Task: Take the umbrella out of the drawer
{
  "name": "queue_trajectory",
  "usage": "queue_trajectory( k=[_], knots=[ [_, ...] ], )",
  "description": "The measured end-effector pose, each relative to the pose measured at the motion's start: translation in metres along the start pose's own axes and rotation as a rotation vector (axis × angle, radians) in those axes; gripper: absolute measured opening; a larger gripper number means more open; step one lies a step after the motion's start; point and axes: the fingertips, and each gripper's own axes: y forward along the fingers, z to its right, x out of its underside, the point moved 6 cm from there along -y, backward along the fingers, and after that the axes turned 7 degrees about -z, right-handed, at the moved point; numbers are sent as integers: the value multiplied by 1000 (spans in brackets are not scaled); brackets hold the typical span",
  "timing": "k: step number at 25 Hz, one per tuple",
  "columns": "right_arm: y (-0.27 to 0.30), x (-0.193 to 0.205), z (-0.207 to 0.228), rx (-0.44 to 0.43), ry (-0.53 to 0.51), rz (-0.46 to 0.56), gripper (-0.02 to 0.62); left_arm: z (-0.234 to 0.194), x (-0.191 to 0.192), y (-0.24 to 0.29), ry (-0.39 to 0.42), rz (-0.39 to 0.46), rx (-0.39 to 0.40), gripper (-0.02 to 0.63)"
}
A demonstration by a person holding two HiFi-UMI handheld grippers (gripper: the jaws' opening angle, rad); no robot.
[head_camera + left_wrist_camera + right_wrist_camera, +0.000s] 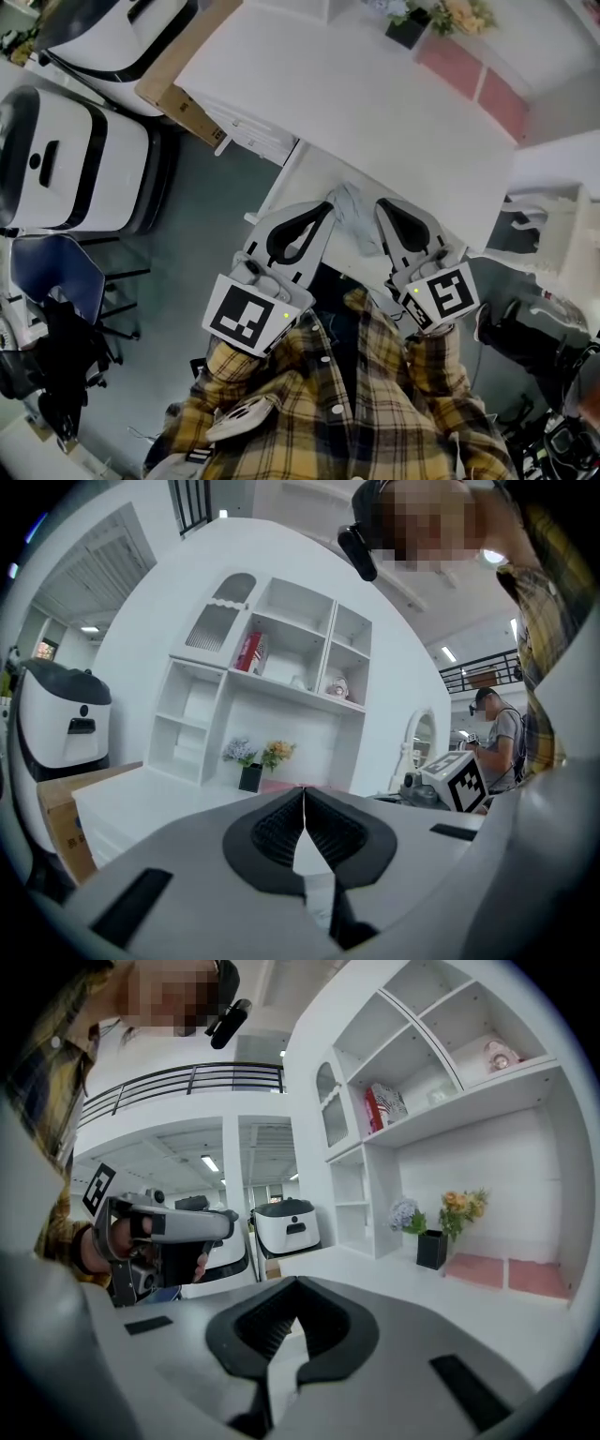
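1. Room, from the left: grey floor (206, 244), then a broad white desk (356, 94) running slantwise. Its front edge lies just beyond both gripper tips. Behind the desk stands a white shelf unit (272, 696). The hall is open and white, with a railed gallery (187, 1077) high up.
2. Far left of the left gripper: white-and-black machines (66, 159) on the floor, with a dark blue chair (56, 272) nearer the person.
3. Beyond and left of the left gripper: a cardboard box (183, 89) against the desk's left end.
4. Left gripper (328, 206): jaws pressed together, nothing between them. It looks across the desk at the shelves, where a red book (248, 652) stands in an upper bay.
5. Between the two tips: a grey folded bundle (352, 220) lies on a white ledge (300, 183) below the desk edge.
   - It may be the umbrella; I cannot tell.
   - I cannot tell whether the ledge is a drawer.
   - The tips flank the bundle, and contact is unclear from above.
6. Right gripper (382, 204): jaws shut tight and empty, level with the left one and just to its right.
7. Beyond the right gripper, at the desk's back: a black vase of flowers (410, 28), with pink mats (469, 75) to its right.
8. Right of the right gripper: a white chair-like frame (558, 234), with dark clutter on the floor below it.
9. Behind both grippers: yellow plaid sleeves (309, 403).
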Motion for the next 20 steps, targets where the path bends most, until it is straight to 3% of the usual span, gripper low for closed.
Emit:
queue_trajectory(
  k=[8,20],
  knots=[
    [-1,-5,20,57,32,4,17,-5,-13,29,11,-28,65,23],
    [-16,-11,41,220,95,28,17,-8,-29,81,74,-73,265,23]
  ],
)
